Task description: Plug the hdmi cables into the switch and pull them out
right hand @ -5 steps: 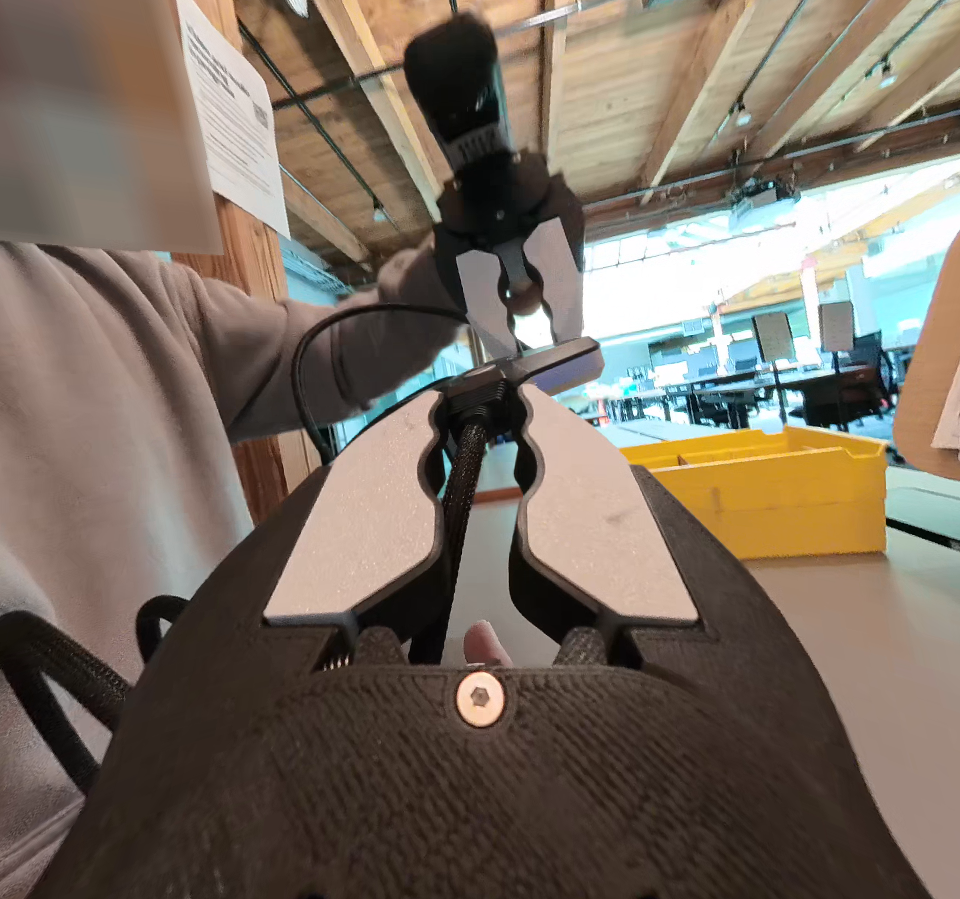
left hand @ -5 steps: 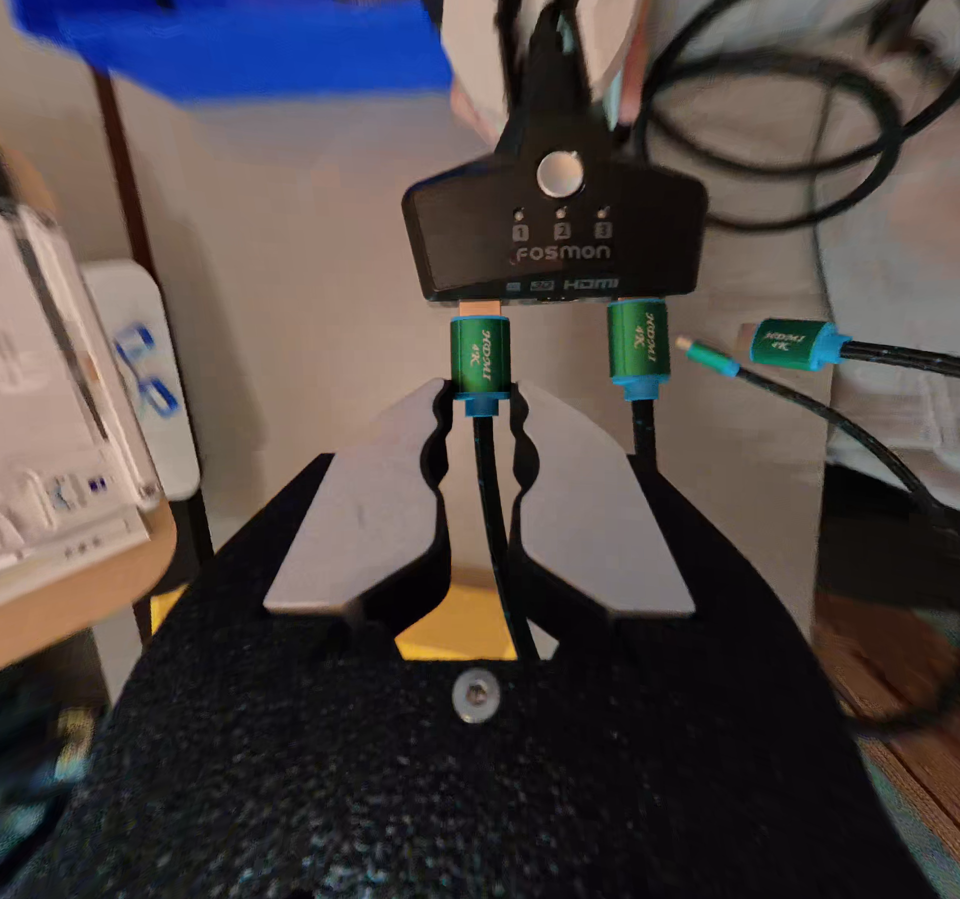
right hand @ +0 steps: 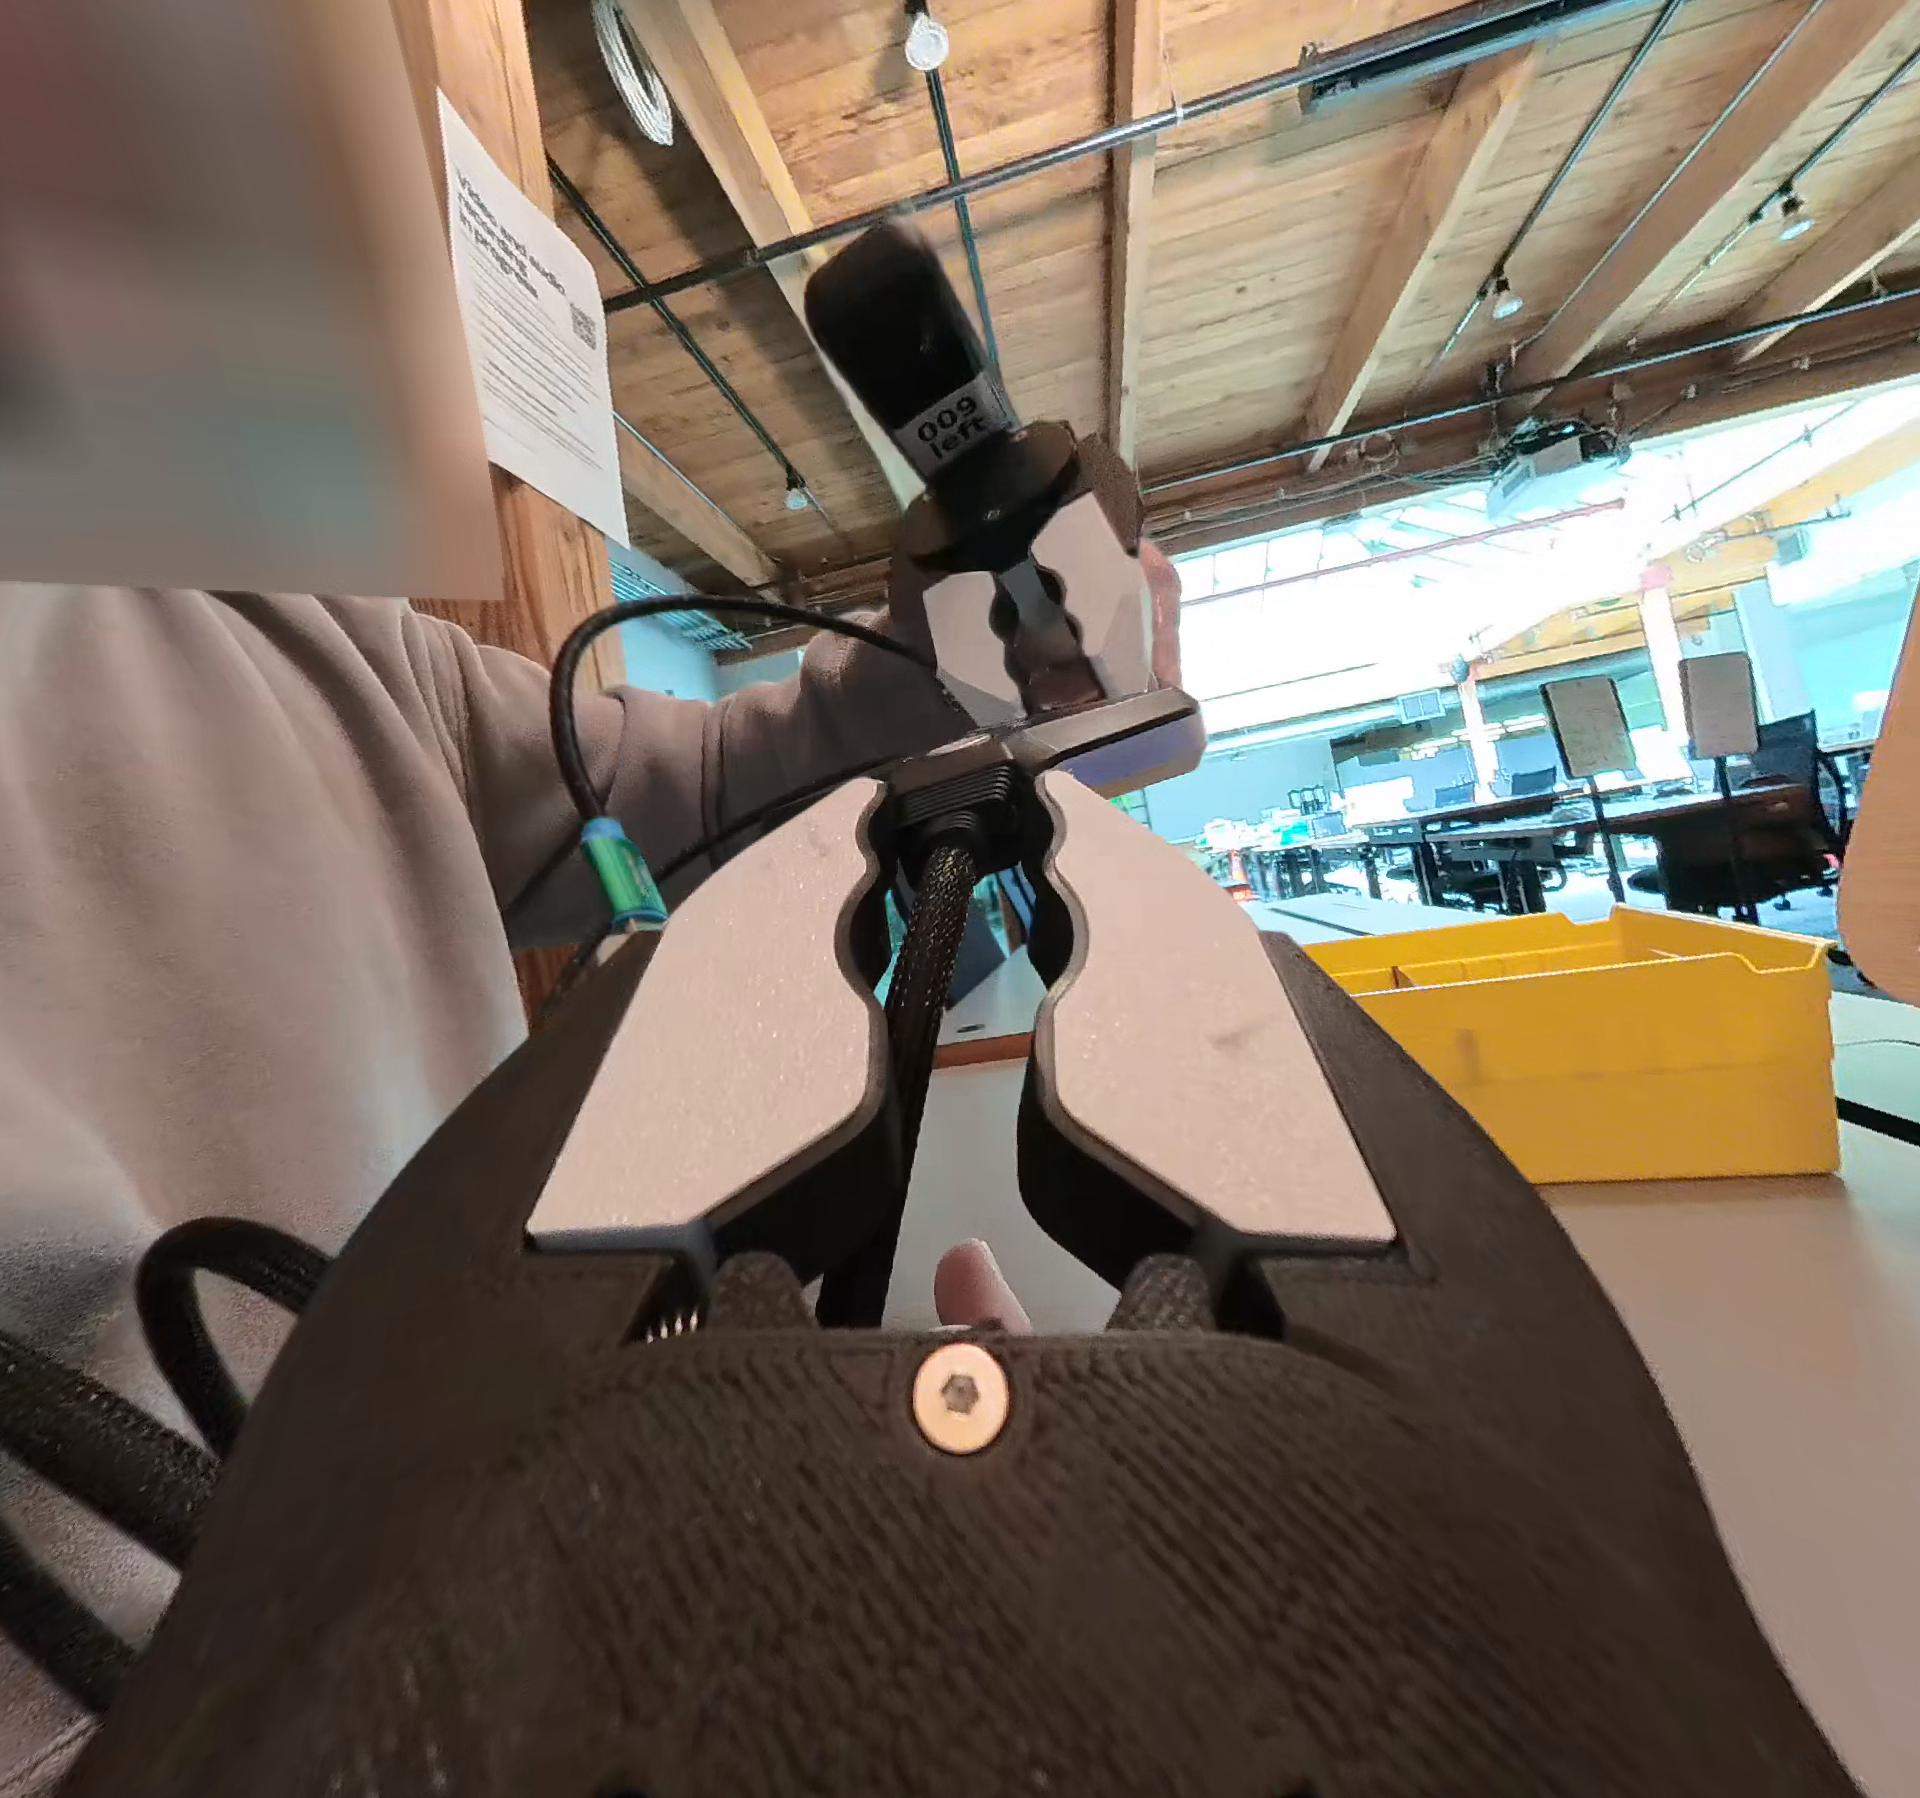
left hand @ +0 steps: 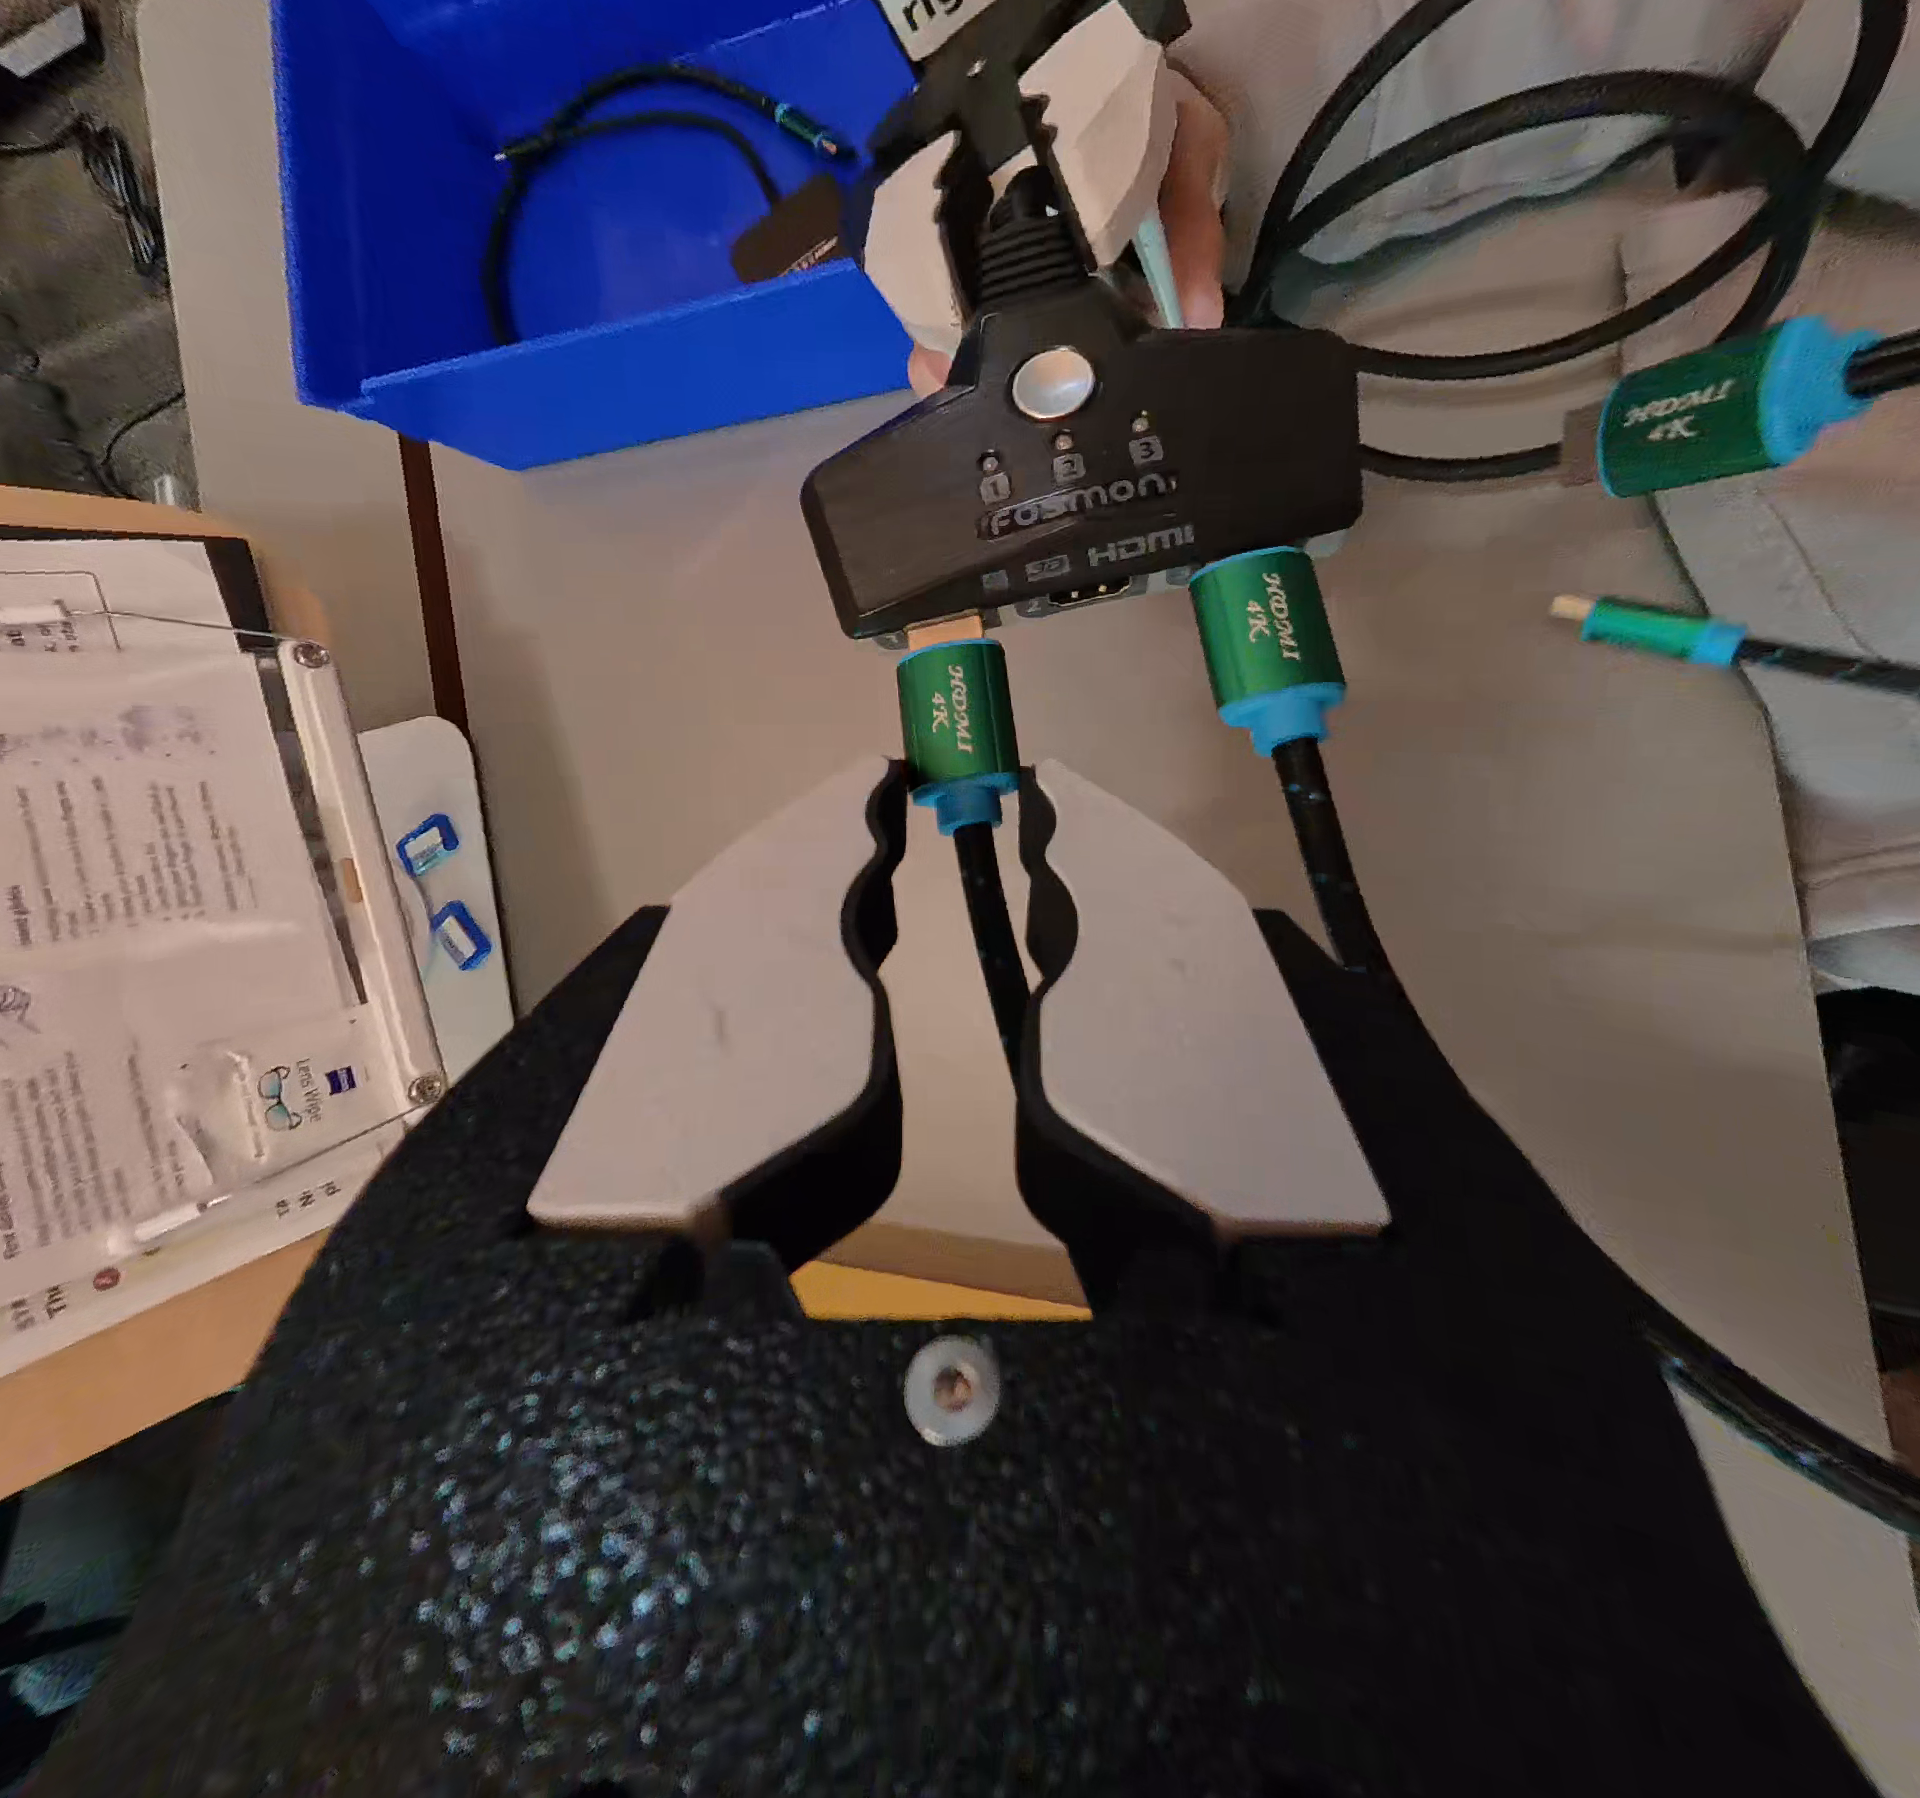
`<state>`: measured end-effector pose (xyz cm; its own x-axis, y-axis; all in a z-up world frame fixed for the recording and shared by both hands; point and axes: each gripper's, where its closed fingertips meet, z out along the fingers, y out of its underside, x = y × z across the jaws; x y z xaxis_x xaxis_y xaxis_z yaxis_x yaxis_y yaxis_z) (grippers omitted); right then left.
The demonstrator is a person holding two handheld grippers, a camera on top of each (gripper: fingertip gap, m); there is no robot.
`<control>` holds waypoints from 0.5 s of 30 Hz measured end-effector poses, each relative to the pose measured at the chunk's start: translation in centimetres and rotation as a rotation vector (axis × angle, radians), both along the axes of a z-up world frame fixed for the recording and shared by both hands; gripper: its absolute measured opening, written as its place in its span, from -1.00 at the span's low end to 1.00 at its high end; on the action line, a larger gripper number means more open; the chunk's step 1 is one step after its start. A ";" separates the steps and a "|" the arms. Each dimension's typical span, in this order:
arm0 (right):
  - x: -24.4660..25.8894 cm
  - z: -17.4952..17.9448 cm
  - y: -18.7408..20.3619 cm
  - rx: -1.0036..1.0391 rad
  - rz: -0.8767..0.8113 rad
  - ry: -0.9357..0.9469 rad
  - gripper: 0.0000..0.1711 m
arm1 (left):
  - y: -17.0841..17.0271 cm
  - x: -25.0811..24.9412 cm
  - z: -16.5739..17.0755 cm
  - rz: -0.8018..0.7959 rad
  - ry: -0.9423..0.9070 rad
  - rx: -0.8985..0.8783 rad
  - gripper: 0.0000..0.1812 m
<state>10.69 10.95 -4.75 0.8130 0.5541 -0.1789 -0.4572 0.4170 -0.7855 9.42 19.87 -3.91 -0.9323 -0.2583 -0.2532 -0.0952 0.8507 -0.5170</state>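
Between both claws, black switch (left hand: 1081,491), green plug (left hand: 954,714) half seated

The boxy plastic switch (left hand: 1081,491) is black with a silver round button. Its metal-sleeved cable plugs (left hand: 951,714) are green with blue collars, on black braided cords flecked blue. An open plastic bin (left hand: 416,190) is blue; another (right hand: 1579,1052) is yellow.

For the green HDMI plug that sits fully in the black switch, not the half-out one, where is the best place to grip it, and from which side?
Grip the fully seated green metal HDMI plug on its barrel, just above the blue collar, with the tongs closing across its flat faces. Come from the cable side, along its axis, so the pull runs straight out of the black plastic HDMI switch.
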 end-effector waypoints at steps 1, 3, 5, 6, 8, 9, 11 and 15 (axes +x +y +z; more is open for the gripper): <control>0.0 -0.1 0.0 0.003 0.002 0.001 -0.73 | 0.1 -0.1 -0.2 -0.001 -0.003 0.015 -0.77; -0.1 -0.3 0.2 -0.007 0.000 -0.007 -0.73 | 0.3 -0.1 -0.5 0.014 0.007 0.036 -0.77; -0.2 -0.4 0.3 -0.014 -0.012 -0.024 -0.73 | 0.4 -0.2 -0.7 0.028 0.034 0.033 -0.78; -0.3 -0.5 0.4 -0.019 -0.019 -0.038 -0.73 | 0.5 -0.3 -0.9 0.035 0.054 0.034 -0.78; -0.4 -0.7 0.6 -0.038 -0.044 -0.066 -0.73 | 0.8 -0.1 -1.4 0.046 0.062 0.046 -0.78; -0.4 -0.9 0.7 -0.054 -0.060 -0.082 -0.73 | 0.9 0.0 -1.6 0.051 0.053 0.050 -0.78; -0.4 -1.1 0.9 -0.075 -0.089 -0.115 -0.73 | 0.9 0.2 -1.6 0.072 0.057 0.004 -0.78; -0.3 -0.9 0.7 -0.072 -0.107 -0.129 -0.72 | 0.6 0.4 -1.3 0.073 0.043 -0.122 -0.78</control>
